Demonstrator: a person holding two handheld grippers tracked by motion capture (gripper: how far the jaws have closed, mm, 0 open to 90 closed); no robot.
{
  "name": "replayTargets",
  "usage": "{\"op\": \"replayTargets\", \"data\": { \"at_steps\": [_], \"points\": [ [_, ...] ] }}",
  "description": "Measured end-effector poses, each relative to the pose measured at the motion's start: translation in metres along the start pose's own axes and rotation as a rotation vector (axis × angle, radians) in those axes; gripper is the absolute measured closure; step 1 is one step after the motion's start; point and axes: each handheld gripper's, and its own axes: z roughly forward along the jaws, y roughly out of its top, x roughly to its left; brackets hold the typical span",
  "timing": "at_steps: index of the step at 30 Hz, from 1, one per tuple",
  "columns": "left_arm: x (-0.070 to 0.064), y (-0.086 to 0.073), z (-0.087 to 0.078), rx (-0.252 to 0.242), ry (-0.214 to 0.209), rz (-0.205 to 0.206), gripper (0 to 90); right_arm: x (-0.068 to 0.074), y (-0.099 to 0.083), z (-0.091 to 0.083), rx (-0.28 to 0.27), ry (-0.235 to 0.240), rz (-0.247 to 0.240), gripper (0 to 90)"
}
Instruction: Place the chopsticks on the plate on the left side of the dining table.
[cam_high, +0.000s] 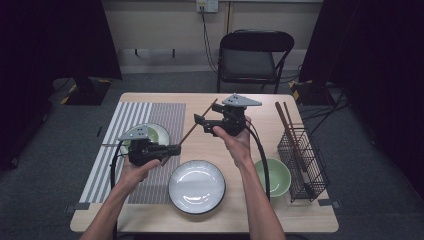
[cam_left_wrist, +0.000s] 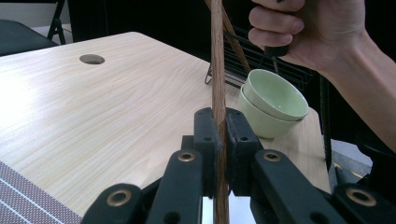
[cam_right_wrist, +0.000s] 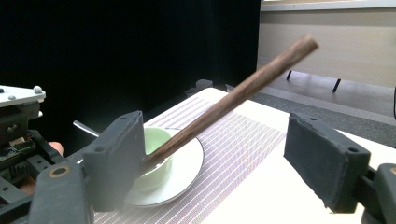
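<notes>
Clamped in the left gripper (cam_left_wrist: 218, 140), the brown wooden chopstick (cam_high: 192, 128) hangs above the table, while the right gripper (cam_right_wrist: 224, 154) gapes around it, handover seemingly done, placement pending.

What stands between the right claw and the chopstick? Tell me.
Nothing visible does. The chopstick, clamped in the left claw, slants freely across the gap of the open right claw.

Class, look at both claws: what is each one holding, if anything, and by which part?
The left claw clamps a brown wooden chopstick near its lower end. The right claw is open, holding nothing.
</notes>
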Motion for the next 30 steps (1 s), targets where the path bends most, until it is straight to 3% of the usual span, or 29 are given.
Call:
{"op": "replayTargets", "data": {
  "at_steps": [8, 20, 30],
  "points": [
    [0.000, 0.000, 0.002, -0.006, 0.002, -0.004, 84.9, -0.005, -0.006, -0.004, 0.006, -0.021, 0.006, 19.7],
    [0.004, 0.000, -0.008, -0.036, 0.015, -0.019, 84.9, -0.011, -0.016, -0.001, 0.021, -0.040, 0.022, 20.7],
    [0.004, 0.002, -0.012, -0.042, 0.032, -0.007, 85.0, -0.014, -0.019, -0.001, 0.026, -0.046, 0.027, 20.8]
  ]
}}
